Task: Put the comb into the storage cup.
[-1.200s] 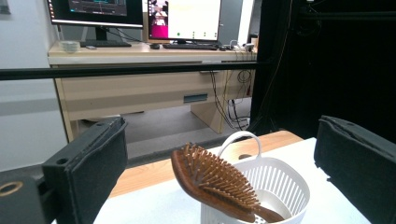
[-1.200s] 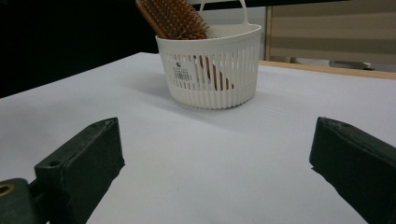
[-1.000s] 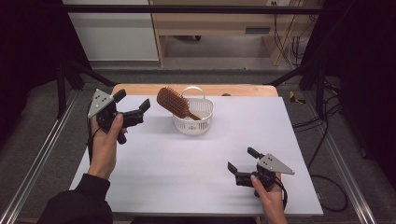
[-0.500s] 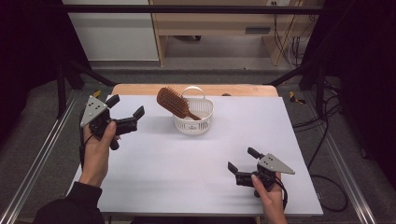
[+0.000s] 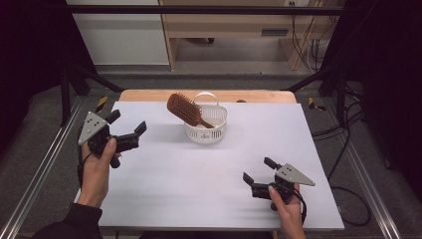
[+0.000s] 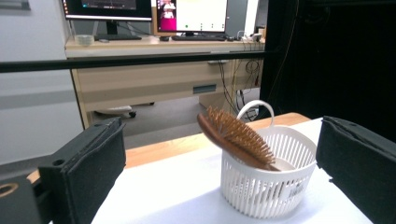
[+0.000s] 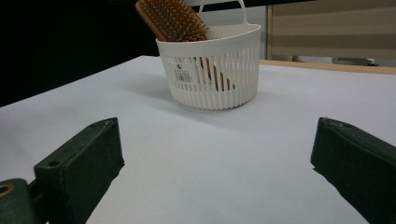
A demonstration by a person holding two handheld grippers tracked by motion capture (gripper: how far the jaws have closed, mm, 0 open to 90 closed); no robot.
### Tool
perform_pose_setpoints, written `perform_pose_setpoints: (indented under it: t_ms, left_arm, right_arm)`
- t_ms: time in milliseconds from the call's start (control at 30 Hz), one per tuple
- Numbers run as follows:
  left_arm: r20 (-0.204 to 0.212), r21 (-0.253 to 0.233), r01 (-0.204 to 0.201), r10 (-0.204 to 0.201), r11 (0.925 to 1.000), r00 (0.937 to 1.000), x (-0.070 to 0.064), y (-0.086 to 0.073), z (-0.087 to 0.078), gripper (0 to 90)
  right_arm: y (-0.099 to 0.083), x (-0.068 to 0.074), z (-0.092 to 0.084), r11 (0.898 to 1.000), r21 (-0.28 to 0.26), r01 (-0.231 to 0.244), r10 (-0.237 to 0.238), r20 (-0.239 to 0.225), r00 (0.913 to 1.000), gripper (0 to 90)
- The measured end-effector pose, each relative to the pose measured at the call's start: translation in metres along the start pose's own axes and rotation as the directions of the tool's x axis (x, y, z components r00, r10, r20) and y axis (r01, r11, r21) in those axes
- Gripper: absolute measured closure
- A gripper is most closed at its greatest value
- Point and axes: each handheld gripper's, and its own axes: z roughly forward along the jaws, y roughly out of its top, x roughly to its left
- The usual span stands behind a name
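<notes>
A brown hairbrush (image 5: pixel 186 110) is seen propped in the white basket (image 5: pixel 206 133) at upper centre, seemingly already stowed; both the left gripper (image 5: pixel 128 129) and right gripper (image 5: pixel 259 170) are held spread, nothing gripped.

overhead forward, low views share basket (image 5: pixel 205 124) (opposite sides)

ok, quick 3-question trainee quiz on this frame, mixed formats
1. True or false: the hairbrush lies flat on the white table.
2. Multiple choice: the left claw is A) shut on the brush, B) open and empty, C) shut on the basket rim.
3. Fill in: the brush's handle end sits inside the ____, its bristle head sticking out over the rim.

Key:
1. False; it leans tilted in the basket.
2. B; the right claw is open too.
3. basket
</notes>
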Motion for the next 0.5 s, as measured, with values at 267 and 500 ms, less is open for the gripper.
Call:
perform_pose_setpoints:
  t_ms: [267, 500]
  left_arm:
    - [-0.008, 0.009, 0.01, -0.01, 0.9999, 0.9999, 0.005, -0.009, -0.008, 1.6]
    - [-0.029, 0.025, 0.024, -0.024, 0.9994, 0.9993, 0.011, -0.023, -0.017, 1.6]
  right_arm:
    - [0.0, 0.0, 0.0, 1.0, 0.003, 0.002, -0.002, 0.002, 1.0, 2.7]
    - [0.0, 0.0, 0.0, 1.0, 0.006, 0.005, -0.005, 0.006, 1.0, 3.2]
